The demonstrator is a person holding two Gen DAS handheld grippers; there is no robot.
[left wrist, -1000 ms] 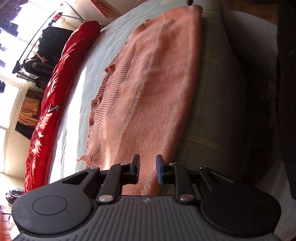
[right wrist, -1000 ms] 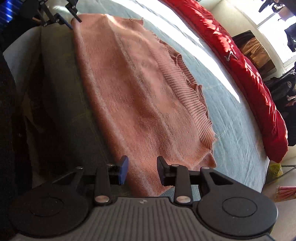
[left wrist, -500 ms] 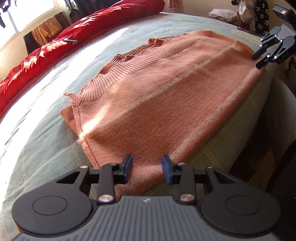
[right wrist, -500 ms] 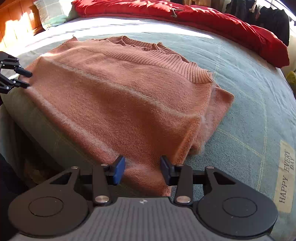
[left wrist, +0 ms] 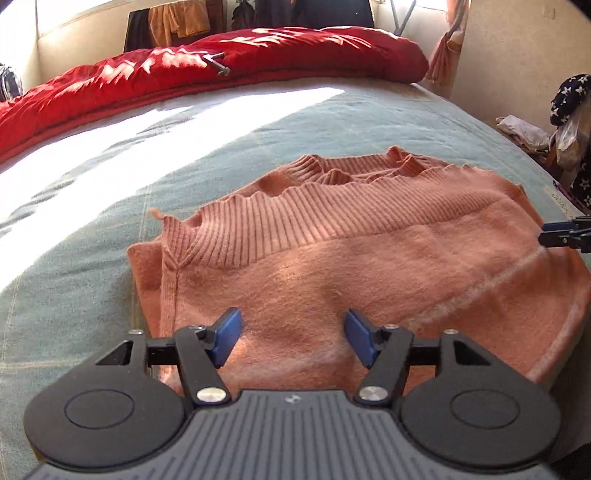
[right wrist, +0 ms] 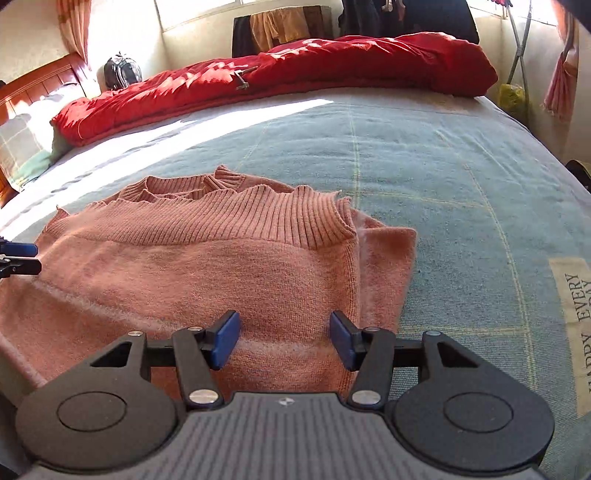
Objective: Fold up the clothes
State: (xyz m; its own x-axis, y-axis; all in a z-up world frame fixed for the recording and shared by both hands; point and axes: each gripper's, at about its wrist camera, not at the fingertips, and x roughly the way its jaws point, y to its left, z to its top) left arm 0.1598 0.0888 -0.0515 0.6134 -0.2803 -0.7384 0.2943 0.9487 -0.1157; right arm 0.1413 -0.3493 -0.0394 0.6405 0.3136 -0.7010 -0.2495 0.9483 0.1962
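- Where the left wrist camera looks forward along its fingers, the left gripper (left wrist: 291, 341) stands with its blue-padded jaws spread wide and nothing between them, poised over the near edge of a salmon-pink knitted sweater (left wrist: 369, 273).
- The sweater lies folded on a pale blue-green bedspread (left wrist: 92, 229), near the bed's front edge, with its ribbed hem band (left wrist: 332, 221) turned toward the far side and a lower layer showing past its left side.
- At the right border of this view the tips of the right gripper (left wrist: 567, 234) reach the sweater's right end; only the finger ends show here.
- A red quilt (left wrist: 221, 70) lies bunched along the far side of the bed, with hanging clothes (left wrist: 181, 22) against the wall behind it and a strip of sunlight across the bedspread.
- In the right wrist view the right gripper (right wrist: 284, 339) is likewise spread wide and empty, above the sweater's (right wrist: 203, 277) near right corner.
- The sweater's ribbed band (right wrist: 258, 214) runs across the middle, and an under layer pokes out to the right onto the bedspread (right wrist: 461, 184).
- A printed label (right wrist: 574, 325) reading "HAPPY EVERY DAY" is set on the bedspread at the right.
- The left gripper's (right wrist: 18, 256) tips show at the left border, beside the sweater's left end.
- The red quilt (right wrist: 332, 70) lies across the far side, and a wooden headboard (right wrist: 40, 88) stands at the far left.
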